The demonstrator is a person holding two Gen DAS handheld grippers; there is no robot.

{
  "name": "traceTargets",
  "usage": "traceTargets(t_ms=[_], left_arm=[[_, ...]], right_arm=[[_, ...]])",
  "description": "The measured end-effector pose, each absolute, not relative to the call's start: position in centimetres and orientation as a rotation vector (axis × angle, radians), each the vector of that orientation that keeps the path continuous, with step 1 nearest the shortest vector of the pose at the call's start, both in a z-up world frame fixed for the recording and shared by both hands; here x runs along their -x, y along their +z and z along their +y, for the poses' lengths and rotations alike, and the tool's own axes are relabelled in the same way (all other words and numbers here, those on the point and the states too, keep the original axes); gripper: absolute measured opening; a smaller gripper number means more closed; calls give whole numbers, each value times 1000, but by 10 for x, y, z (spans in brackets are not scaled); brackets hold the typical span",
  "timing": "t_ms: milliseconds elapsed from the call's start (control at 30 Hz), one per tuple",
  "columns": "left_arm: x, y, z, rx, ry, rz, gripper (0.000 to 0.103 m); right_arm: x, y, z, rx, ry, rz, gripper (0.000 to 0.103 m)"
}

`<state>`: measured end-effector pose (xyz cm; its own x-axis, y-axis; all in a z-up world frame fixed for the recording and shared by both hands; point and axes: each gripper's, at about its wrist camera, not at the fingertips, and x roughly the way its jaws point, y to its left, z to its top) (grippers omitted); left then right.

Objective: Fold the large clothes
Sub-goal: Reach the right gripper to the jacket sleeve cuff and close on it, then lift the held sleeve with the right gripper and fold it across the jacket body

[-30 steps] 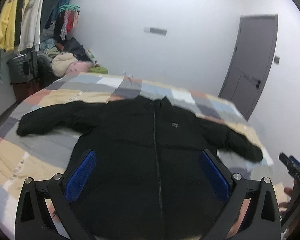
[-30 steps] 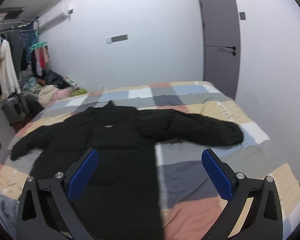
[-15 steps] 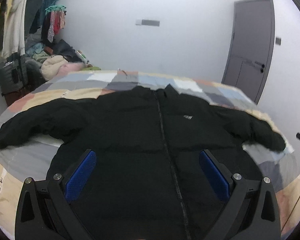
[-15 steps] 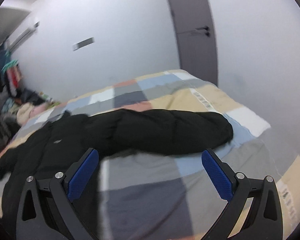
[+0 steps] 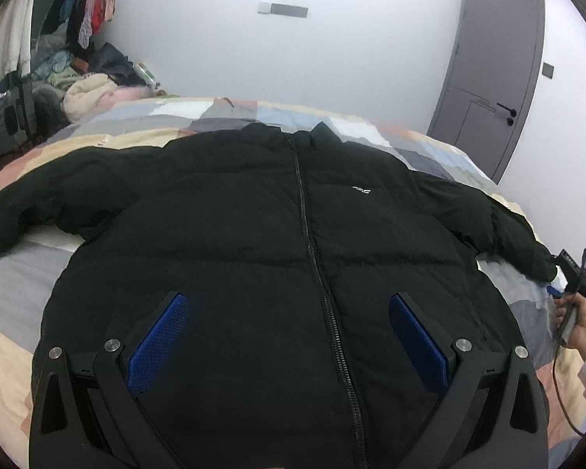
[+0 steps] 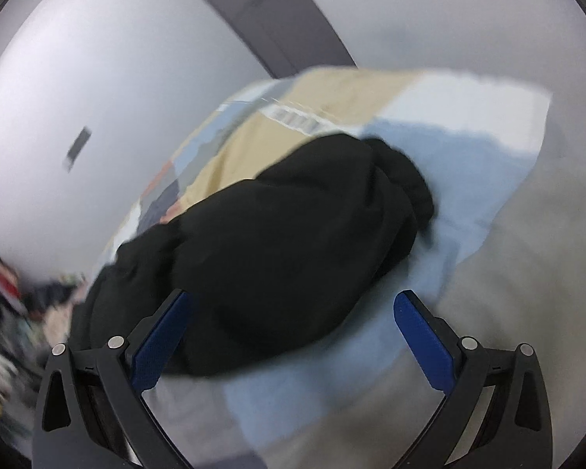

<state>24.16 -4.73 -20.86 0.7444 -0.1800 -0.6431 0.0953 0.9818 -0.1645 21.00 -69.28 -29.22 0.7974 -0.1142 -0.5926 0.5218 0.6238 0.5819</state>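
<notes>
black jacket (image 5: pixel 285 242) lies spread, zipped, on the bed (image 5: pixel 15 281). left tongs (image 5: pixel 289 336) gape above its hem; right tongs (image 6: pixel 293 332) gape over a sleeve (image 6: pixel 293 242).

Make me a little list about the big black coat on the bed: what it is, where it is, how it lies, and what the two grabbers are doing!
thing: black puffer jacket, zipped shut
place: spread flat, front up, on the patchwork bed cover
sleeves: both stretched out sideways
left gripper: jaws open, over the jacket's lower front, holding nothing
right gripper: jaws open, near the end of the sleeve, not gripping it
folding: not begun
view note: right wrist picture is blurred
</notes>
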Motion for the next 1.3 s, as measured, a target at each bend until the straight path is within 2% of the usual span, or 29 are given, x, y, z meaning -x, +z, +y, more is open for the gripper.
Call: traceTargets(t_ms=[133,333,400,500,600,867,1300], left_arm=[[-247,-211,-44,170,-162,712,103],[-254,-218,-44,156,-143,717,103],[-258,-221,-46,142,-139,725,103],[-260,-224,-47,116,-136,727,103],[-261,-223,-47,82,-127,710,103],[-257,-218,-39,50,-135,682,103],[-232,-192,-19,18,-158,622,103]], right_arm=[[-225,-289,-705,-858,-397,475,100],[-269,-268,-711,-850,-368,430,56],[-282,-258,-711,-800,-400,433,22],[-293,-241,-717,-775,-405,397,10],[-290,-227,-725,-772,-413,352,6],[-275,-176,-723,-671,-499,332,2],[-278,-26,-622,-438,-376,246,2]])
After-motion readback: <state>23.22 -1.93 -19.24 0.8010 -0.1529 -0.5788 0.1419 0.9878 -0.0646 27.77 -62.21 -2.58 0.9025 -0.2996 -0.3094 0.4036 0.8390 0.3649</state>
